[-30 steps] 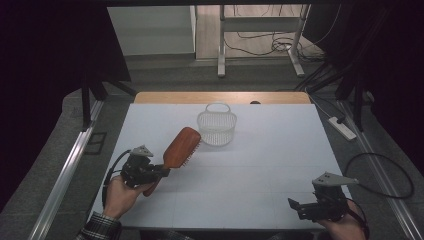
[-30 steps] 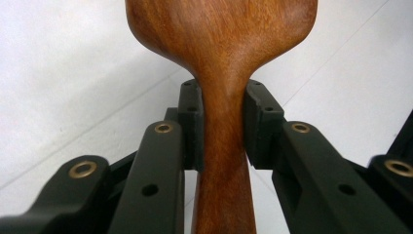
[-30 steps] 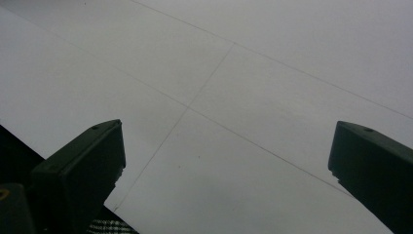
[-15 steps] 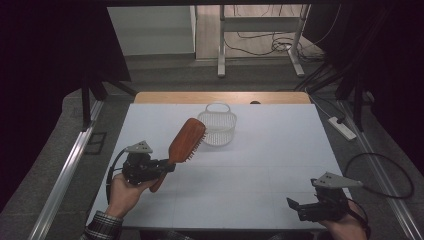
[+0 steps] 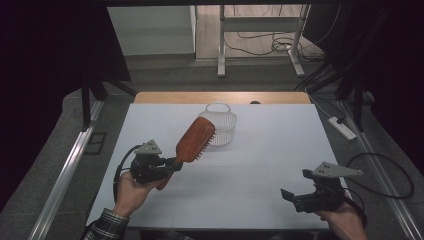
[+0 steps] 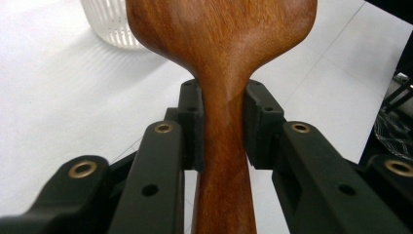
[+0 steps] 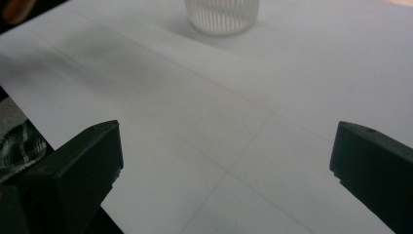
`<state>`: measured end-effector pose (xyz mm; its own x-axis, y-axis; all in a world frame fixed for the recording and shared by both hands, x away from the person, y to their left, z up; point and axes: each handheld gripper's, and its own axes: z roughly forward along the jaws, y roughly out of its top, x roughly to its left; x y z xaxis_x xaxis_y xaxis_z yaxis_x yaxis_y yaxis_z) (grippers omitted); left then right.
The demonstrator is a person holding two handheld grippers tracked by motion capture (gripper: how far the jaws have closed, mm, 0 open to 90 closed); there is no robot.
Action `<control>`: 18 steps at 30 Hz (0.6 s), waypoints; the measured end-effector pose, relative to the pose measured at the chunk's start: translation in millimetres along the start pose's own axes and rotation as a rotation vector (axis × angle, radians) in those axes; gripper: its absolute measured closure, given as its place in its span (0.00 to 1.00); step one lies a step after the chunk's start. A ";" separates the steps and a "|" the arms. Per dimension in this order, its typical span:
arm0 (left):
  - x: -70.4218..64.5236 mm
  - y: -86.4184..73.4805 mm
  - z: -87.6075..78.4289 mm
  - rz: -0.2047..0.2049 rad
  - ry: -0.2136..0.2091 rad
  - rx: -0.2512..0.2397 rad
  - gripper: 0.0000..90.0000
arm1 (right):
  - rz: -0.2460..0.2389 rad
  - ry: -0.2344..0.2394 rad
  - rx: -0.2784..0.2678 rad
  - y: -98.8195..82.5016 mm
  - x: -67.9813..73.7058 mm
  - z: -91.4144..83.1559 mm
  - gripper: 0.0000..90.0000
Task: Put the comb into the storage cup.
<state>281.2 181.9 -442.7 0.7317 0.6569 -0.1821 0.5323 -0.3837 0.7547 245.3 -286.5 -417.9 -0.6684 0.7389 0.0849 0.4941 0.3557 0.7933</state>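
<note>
A wooden hairbrush (image 5: 196, 139) with a reddish-brown back is held off the table, its head tilted up toward a white slatted basket (image 5: 220, 126). My left gripper (image 5: 172, 164) is shut on the brush's handle; in the left gripper view both pads (image 6: 192, 124) press the narrow neck of the hairbrush (image 6: 221, 58). The basket (image 6: 109, 24) stands just beyond the brush head. At the table's near right corner my right gripper (image 5: 292, 197) is open, with nothing between its jaws (image 7: 226, 161); the basket (image 7: 221, 14) stands far ahead of it.
The white table (image 5: 270, 150) has a wooden strip along its far edge. A metal rail (image 5: 65, 175) runs along the floor on the left. Cables and a power strip (image 5: 342, 127) lie on the floor to the right.
My left hand has carried the hairbrush up and toward the basket, so the brush head now overlaps the basket's near rim. The right gripper has stayed put.
</note>
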 end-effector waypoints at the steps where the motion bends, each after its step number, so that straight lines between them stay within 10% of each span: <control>1: -1.2 0.6 0.9 0.005 0.004 0.002 0.80 | -0.002 0.009 -0.010 2.5 0.2 1.2 0.00; 18: -14.8 15.2 15.2 0.059 -0.002 0.004 0.80 | -0.018 0.118 -0.033 34.7 9.9 30.5 0.00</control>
<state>284.9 156.5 -438.1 0.7628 0.6316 -0.1382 0.4894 -0.4245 0.7618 272.8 -249.4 -407.9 -0.7387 0.6594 0.1394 0.4644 0.3480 0.8144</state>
